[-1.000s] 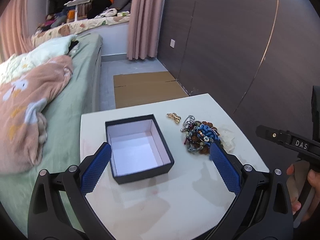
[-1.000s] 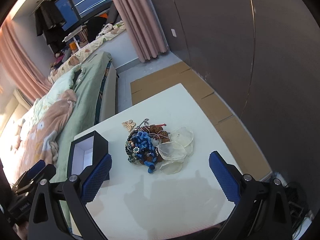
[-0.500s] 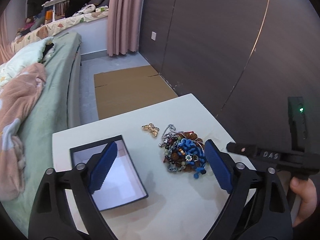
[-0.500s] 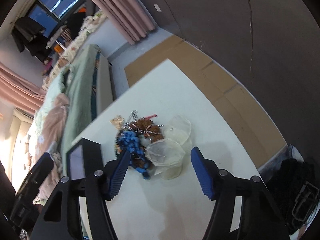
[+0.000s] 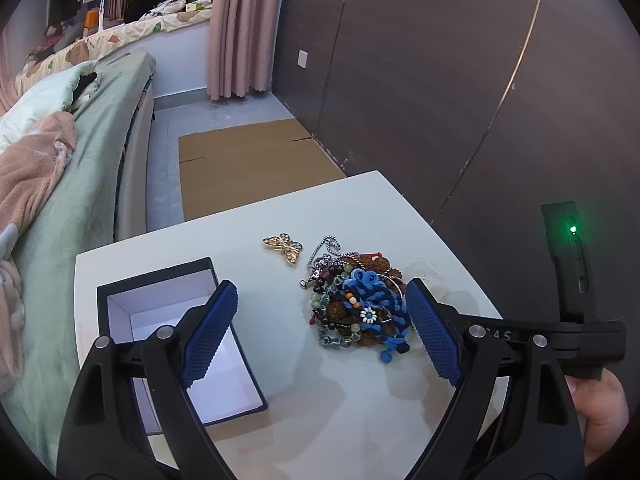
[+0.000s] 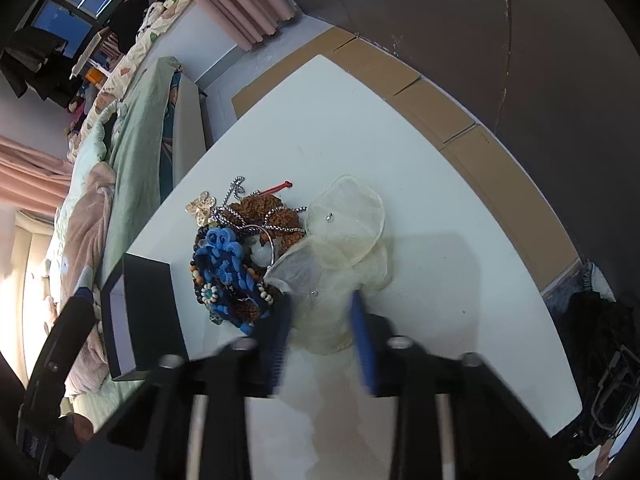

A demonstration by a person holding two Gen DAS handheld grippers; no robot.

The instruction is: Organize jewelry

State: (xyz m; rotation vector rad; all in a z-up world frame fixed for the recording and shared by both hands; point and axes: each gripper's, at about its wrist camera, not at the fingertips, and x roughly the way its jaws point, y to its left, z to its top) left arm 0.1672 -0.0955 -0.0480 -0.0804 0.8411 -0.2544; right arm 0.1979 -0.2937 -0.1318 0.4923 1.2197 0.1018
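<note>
White table (image 5: 360, 216); left gripper (image 5: 320, 328) spread wide; only right view shows right gripper (image 6: 322, 312) clamping sheer pouches (image 6: 340, 232).

- You face a dark panelled wall (image 5: 420, 80) with pink curtains (image 5: 240, 28) beside it.
- Left of your white table (image 5: 360, 208) stands a green-covered bed (image 5: 80, 184); flattened cardboard (image 5: 248, 160) covers the floor.

Two close downward-forward wrist fisheyes, from opposite sides of the shared jewelry pile (image 5: 356, 312) (image 6: 236, 264) and white table (image 5: 360, 216) (image 6: 340, 120).
</note>
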